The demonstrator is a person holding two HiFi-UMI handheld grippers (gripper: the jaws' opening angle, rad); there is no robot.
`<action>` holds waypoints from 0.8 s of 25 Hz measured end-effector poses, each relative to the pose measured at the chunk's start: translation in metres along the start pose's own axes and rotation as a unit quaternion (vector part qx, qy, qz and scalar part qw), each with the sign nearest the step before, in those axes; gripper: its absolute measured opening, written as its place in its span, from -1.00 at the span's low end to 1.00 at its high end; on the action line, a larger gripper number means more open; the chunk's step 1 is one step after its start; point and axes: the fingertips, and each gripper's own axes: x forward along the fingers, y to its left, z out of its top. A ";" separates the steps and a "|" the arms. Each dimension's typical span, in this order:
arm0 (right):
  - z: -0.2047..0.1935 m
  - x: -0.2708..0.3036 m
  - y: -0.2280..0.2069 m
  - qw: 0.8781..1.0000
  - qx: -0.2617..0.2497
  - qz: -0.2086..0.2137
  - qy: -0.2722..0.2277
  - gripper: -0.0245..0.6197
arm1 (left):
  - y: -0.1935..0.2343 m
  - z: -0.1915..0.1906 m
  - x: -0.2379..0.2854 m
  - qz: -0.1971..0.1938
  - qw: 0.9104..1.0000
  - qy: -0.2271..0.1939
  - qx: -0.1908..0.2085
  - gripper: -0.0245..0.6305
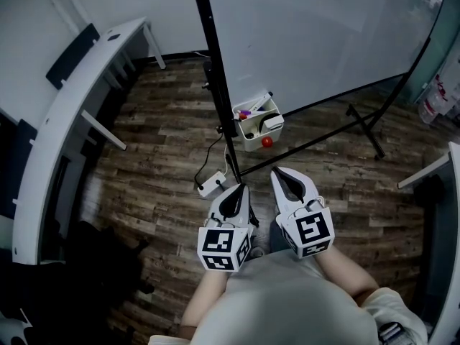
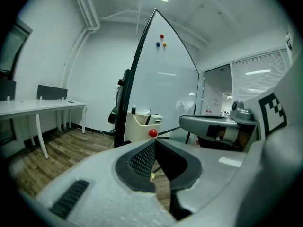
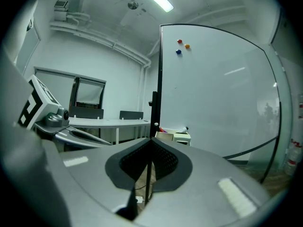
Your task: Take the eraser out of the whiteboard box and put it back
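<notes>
In the head view, the left gripper (image 1: 241, 187) and the right gripper (image 1: 276, 172) are side by side, low in front of the person. Each has its jaws pressed together with nothing between them. Open wooden floor (image 1: 158, 135) separates them from the whiteboard box (image 1: 249, 141), which hangs low on the whiteboard (image 1: 309, 34) beside its black post (image 1: 215, 70). The eraser (image 1: 272, 123) sits inside the box at its right end, next to some markers (image 1: 255, 108). A red ball (image 1: 267, 141) sticks to the box's front. A power strip (image 1: 210, 184) lies on the floor just ahead of the left gripper. A curved white desk (image 1: 50, 135) closes off the left side.

In the left gripper view, the closed tips point at the box, with the red ball just above them. The box's contents are too small to make out. The right gripper's body blocks the right side.

In the right gripper view, the post rises straight over the closed tips and the box peeks out beside it. A pale block on the box's rim may be the eraser. The left gripper is cut off at the left edge.
</notes>
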 end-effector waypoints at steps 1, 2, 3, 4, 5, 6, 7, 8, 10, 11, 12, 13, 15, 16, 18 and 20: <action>-0.001 -0.002 0.001 1.000 -0.001 -0.001 0.001 -0.91 | -0.001 -0.001 -0.001 -0.001 1.000 0.000 0.001 -0.92; -0.002 -0.004 0.003 1.000 -0.002 -0.003 0.002 -0.91 | -0.002 -0.003 -0.003 -0.002 1.000 0.001 0.001 -0.92; -0.003 -0.006 0.005 1.000 -0.004 -0.005 0.001 -0.91 | -0.002 -0.004 -0.004 -0.002 1.000 0.001 0.001 -0.92; -0.003 -0.008 0.007 1.000 -0.004 -0.006 0.000 -0.91 | -0.003 -0.005 -0.006 -0.003 1.000 0.001 0.001 -0.92; -0.003 -0.010 0.009 1.000 -0.004 -0.006 0.000 -0.91 | -0.003 -0.007 -0.008 -0.002 1.000 0.001 0.001 -0.92; -0.004 -0.012 0.011 1.000 -0.004 -0.006 0.000 -0.91 | -0.004 -0.008 -0.009 -0.002 1.000 0.002 0.001 -0.92; -0.005 -0.014 0.012 1.000 -0.004 -0.005 0.002 -0.91 | -0.004 -0.009 -0.010 -0.002 1.000 0.002 0.001 -0.92; -0.007 -0.015 0.013 1.000 -0.003 -0.005 0.003 -0.91 | -0.004 -0.009 -0.011 -0.002 1.000 0.002 0.001 -0.92; -0.008 -0.017 0.016 1.000 -0.001 -0.005 0.004 -0.91 | -0.004 -0.010 -0.013 -0.003 1.000 0.002 0.001 -0.92; -0.008 -0.018 0.018 1.000 0.000 -0.005 0.003 -0.91 | -0.004 -0.011 -0.015 -0.003 1.000 0.001 0.001 -0.92; -0.008 -0.018 0.020 1.000 0.001 -0.005 0.003 -0.91 | -0.004 -0.011 -0.016 -0.003 1.000 0.001 0.001 -0.92; -0.008 -0.019 0.021 1.000 0.002 -0.004 0.002 -0.91 | -0.003 -0.011 -0.017 -0.003 1.000 0.001 0.001 -0.92; -0.008 -0.019 0.023 1.000 0.005 -0.003 0.002 -0.91 | -0.003 -0.010 -0.018 -0.003 1.000 -0.001 0.001 -0.92; -0.008 -0.020 0.024 1.000 0.007 -0.002 0.002 -0.91 | -0.003 -0.010 -0.019 -0.003 1.000 -0.002 0.001 -0.92; -0.008 -0.020 0.025 1.000 0.008 -0.002 0.002 -0.91 | -0.003 -0.009 -0.020 -0.003 1.000 -0.004 0.002 -0.92; -0.009 -0.020 0.025 1.000 0.009 -0.001 0.002 -0.91 | -0.003 -0.008 -0.020 -0.003 1.000 -0.005 0.002 -0.92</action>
